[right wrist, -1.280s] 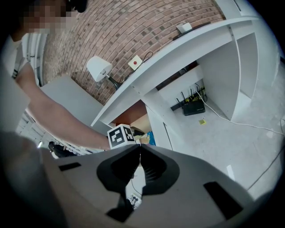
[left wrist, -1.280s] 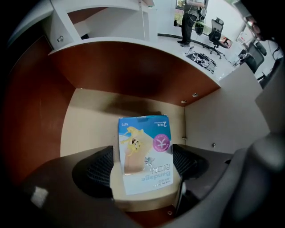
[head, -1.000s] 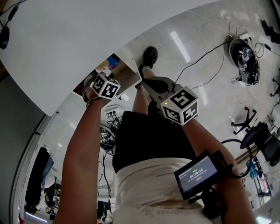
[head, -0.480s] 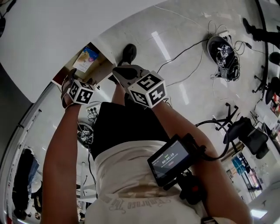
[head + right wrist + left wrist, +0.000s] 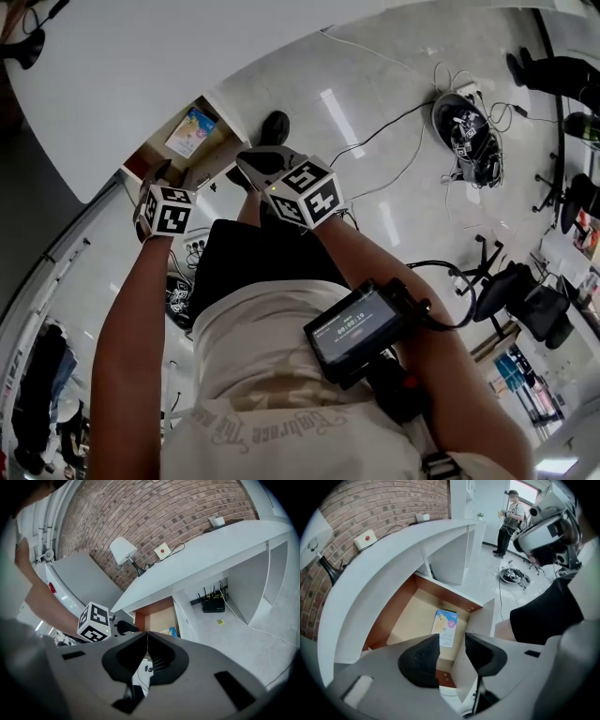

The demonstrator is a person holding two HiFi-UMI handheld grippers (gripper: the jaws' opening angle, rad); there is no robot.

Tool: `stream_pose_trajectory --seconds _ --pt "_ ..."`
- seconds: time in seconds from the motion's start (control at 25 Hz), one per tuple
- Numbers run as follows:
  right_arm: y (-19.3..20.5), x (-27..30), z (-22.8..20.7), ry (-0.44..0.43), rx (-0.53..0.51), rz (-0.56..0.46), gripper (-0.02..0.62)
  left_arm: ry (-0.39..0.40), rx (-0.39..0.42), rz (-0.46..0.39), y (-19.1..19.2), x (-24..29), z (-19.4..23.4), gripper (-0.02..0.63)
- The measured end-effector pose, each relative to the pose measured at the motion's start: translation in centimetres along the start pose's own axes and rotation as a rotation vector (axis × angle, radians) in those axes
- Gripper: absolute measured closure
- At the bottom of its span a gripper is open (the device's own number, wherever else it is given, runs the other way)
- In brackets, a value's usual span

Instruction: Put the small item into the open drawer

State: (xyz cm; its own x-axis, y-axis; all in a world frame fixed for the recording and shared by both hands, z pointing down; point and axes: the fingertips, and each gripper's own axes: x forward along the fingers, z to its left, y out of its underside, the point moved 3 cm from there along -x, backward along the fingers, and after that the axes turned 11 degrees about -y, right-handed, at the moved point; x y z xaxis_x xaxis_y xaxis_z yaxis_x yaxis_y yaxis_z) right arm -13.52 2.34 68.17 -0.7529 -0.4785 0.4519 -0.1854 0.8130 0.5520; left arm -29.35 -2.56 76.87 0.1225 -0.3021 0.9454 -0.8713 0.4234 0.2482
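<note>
Left gripper (image 5: 452,643): jaws part-way apart, just been closing, nothing between the pads; the gap looks straight down into the drawer. Small item (image 5: 446,627): flat blue-and-yellow packet, lying face up on the pale floor of the open drawer (image 5: 404,603), close to one side wall, well below the jaws and touching neither of them. Drawer: brown inner walls, white front, pulled out from under the white desk (image 5: 389,559). Right gripper (image 5: 146,637): jaws pressed together, empty, held off to the side and aimed towards the drawer's opening. Task status, judged: item delivered; the step in hand is taking the left gripper clear. Handling note for that step: lift straight up along the line it points, so that neither jaw drags the light packet or catches the drawer's side wall or front panel; jaws are best kept empty and off the packet, since a light flat packet will slide or lift at a slight touch. Keep the right gripper where it is, out of the left one's path. Risk, judged: low; the only hazard is a knock on the drawer rim shifting the drawer.
</note>
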Motion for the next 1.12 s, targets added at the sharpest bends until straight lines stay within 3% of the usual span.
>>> stream_pose_trajectory --seconds 0.2,0.52,0.96,1.12 --pt "-0.9 -0.6 1.7 -0.004 -0.045 0.022 0.589 0.006 -0.123 -0.061 -0.4 -3.3 0.3 0.506" --pt "-3.1 -1.7 4.8 0.001 -0.126 0.029 0.589 -0.017 -0.273 -0.134 1.2 -8.6 0.8 0.568" --pt "-4.7 -4.0 8.0 0.019 -0.210 0.031 0.589 -0.046 -0.521 -0.281 2.8 -15.3 3.3 0.598" --pt "-5.5 -4.3 9.5 -0.002 -0.253 0.039 0.589 -0.020 -0.583 -0.360 2.4 -17.5 3.8 0.600"
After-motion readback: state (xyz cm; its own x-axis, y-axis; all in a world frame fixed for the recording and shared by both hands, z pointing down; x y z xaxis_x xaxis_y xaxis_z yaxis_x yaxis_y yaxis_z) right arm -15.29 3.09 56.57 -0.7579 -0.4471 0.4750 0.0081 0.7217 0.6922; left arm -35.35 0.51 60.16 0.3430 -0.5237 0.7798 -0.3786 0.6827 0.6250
